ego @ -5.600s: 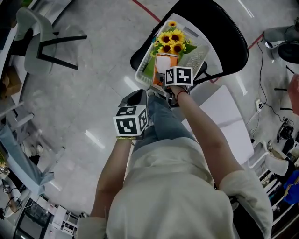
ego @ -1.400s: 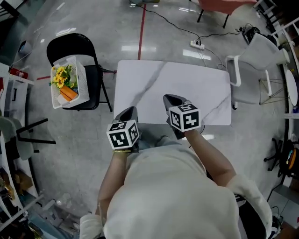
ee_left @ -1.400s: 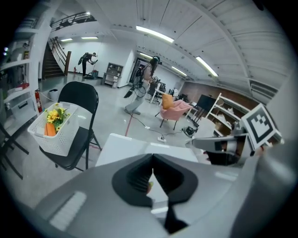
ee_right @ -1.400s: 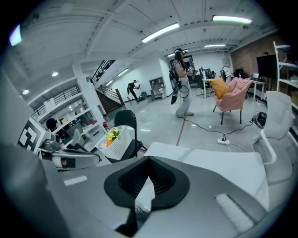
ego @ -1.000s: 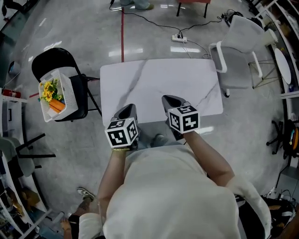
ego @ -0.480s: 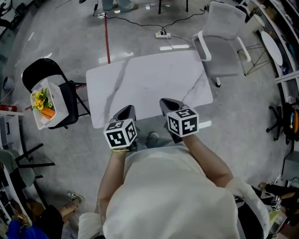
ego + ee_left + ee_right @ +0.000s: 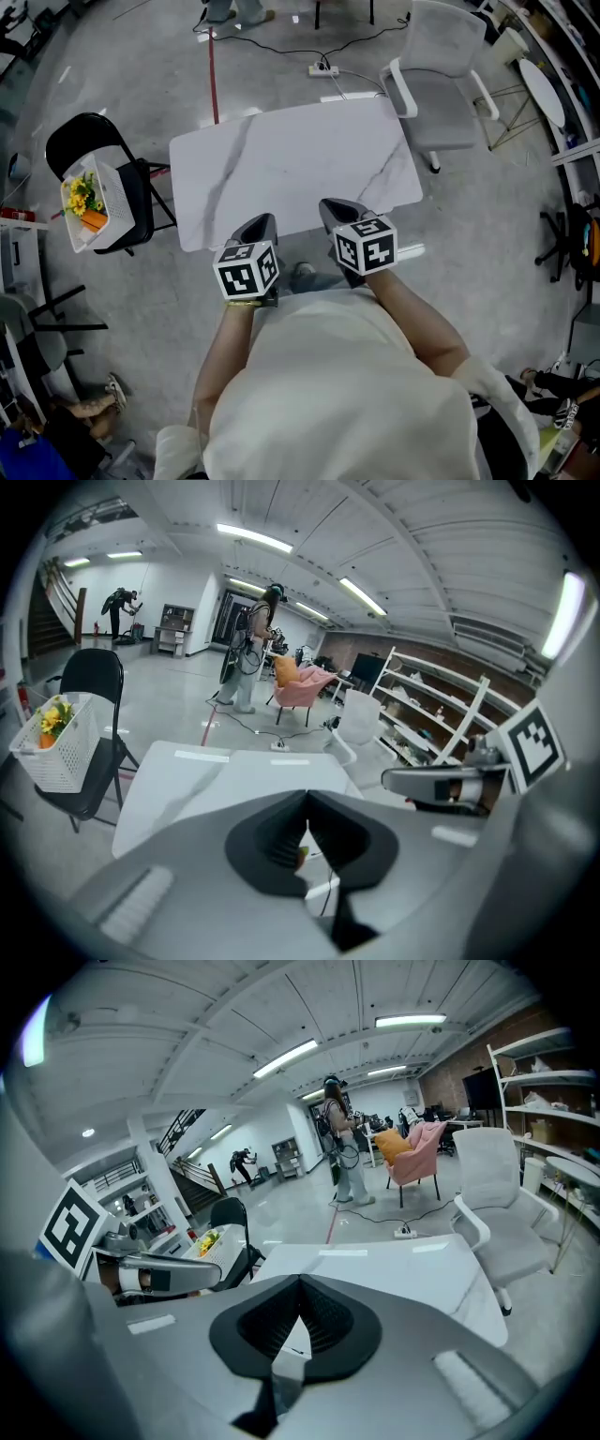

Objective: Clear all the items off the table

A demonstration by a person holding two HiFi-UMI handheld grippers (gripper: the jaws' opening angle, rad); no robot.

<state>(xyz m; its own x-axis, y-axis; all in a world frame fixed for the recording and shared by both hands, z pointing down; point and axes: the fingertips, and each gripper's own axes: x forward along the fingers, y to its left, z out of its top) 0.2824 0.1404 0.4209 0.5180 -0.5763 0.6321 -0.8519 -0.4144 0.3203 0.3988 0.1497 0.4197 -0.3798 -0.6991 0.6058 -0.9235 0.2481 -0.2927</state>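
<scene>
The white marble-patterned table (image 7: 300, 159) (image 7: 234, 780) (image 7: 394, 1269) stands bare in front of me. A white basket (image 7: 98, 202) (image 7: 52, 752) with sunflowers and an orange item rests on a black folding chair (image 7: 127, 187) to the table's left. My left gripper (image 7: 261, 225) (image 7: 306, 797) hovers at the table's near edge, shut with nothing between the jaws. My right gripper (image 7: 336, 208) (image 7: 300, 1283) hangs beside it over the near edge, also shut and empty.
A white office chair (image 7: 436, 84) (image 7: 502, 1199) stands at the table's far right. A power strip and cables (image 7: 323, 67) lie on the floor beyond the table. A person (image 7: 248, 649) stands further back. Shelving (image 7: 562, 84) lines the right side. A pink chair (image 7: 417, 1152) stands behind.
Both grippers stayed shut and side by side as I moved along the table's near edge. The table, basket chair and white chair shifted left and up in the head view.
</scene>
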